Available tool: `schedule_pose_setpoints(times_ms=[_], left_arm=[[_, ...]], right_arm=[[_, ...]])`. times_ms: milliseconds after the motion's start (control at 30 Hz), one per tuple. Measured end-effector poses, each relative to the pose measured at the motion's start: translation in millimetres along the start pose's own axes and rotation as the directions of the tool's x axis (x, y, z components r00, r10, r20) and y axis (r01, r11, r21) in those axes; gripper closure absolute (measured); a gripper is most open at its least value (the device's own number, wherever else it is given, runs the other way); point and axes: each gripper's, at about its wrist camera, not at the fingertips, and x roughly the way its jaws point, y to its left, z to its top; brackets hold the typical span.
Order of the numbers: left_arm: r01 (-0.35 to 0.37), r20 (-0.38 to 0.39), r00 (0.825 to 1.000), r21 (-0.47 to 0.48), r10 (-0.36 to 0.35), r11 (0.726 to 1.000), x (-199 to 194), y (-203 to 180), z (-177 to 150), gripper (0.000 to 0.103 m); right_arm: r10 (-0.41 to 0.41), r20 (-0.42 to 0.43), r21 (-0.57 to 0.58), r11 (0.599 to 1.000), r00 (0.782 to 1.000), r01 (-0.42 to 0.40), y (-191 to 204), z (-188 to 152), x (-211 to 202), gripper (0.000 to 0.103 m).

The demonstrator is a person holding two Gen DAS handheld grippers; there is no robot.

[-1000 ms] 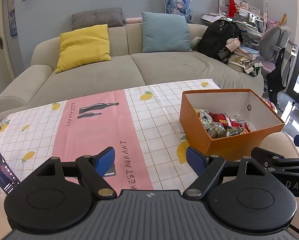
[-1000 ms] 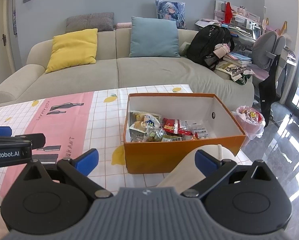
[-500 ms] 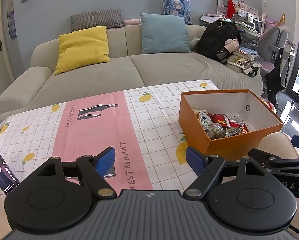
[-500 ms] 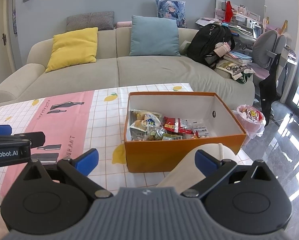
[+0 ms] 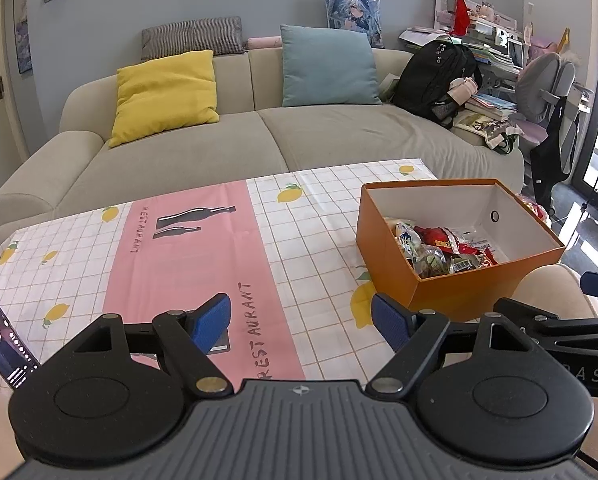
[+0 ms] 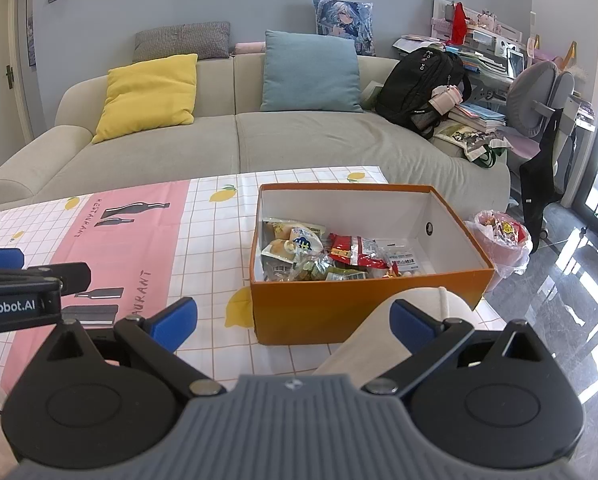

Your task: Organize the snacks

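Observation:
An orange box point(image 6: 363, 304) point(image 5: 391, 240) with a white inside stands on the right part of the table. Several snack packets point(image 6: 331, 256) point(image 5: 439, 248) lie heaped in its near-left half. My left gripper point(image 5: 301, 322) hovers open over the pink strip of the tablecloth, left of the box, nothing between its blue pads. My right gripper point(image 6: 293, 320) is open too, low in front of the box's near wall and holding nothing. Each gripper's side shows at the edge of the other's view.
A chequered lemon-print tablecloth point(image 5: 307, 232) covers the table. A phone point(image 5: 3, 336) leans at its left edge. A beige rounded thing point(image 6: 379, 340) sits just before the box. Behind are a sofa point(image 5: 259, 140) with cushions, a black backpack point(image 6: 419, 88), and a bin with a pink bag point(image 6: 503, 244).

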Motion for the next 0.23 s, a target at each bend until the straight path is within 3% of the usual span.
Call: schedule_pose_setpoints(times_ms=[233], left_arm=[[-0.008,0.003,1.000,-0.002,0.008,1.000,-0.5,-0.3,-0.5,0.010]], right_arm=[[0.001,-0.002,0.000,1.000,1.000,-0.001,-0.5,0.1,0.6,0.003]])
